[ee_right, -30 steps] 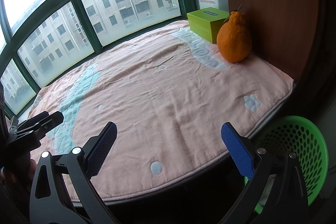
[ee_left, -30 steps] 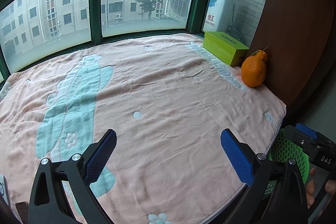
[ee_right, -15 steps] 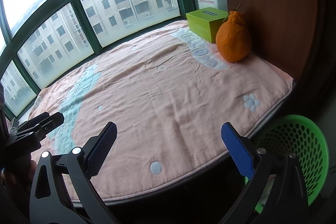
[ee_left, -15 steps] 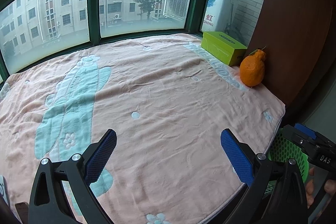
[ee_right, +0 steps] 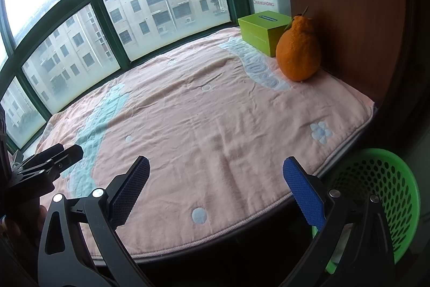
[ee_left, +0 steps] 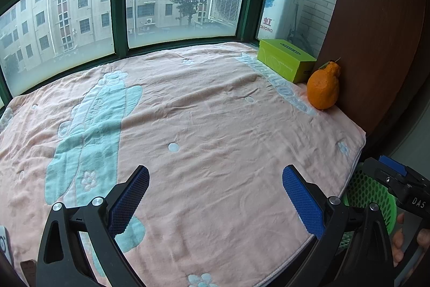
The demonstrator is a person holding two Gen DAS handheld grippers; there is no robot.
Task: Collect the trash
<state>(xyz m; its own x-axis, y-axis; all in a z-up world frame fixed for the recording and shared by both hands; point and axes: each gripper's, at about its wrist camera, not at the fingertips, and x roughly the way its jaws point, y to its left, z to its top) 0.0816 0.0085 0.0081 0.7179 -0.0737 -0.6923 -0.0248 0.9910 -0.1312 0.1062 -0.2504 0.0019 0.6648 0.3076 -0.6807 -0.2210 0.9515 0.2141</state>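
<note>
Pink blanket over the window-side surface carries no visible trash, so with both the left hand-held gripper and right hand-held gripper wide and empty, scan toward the green basket just off its edge.

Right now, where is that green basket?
The green basket sits low at the right of both views, below the near right edge of the pink blanket, down from the orange citrus fruit by the wooden panel.

Fruit before box on blanket, basket below right
</note>
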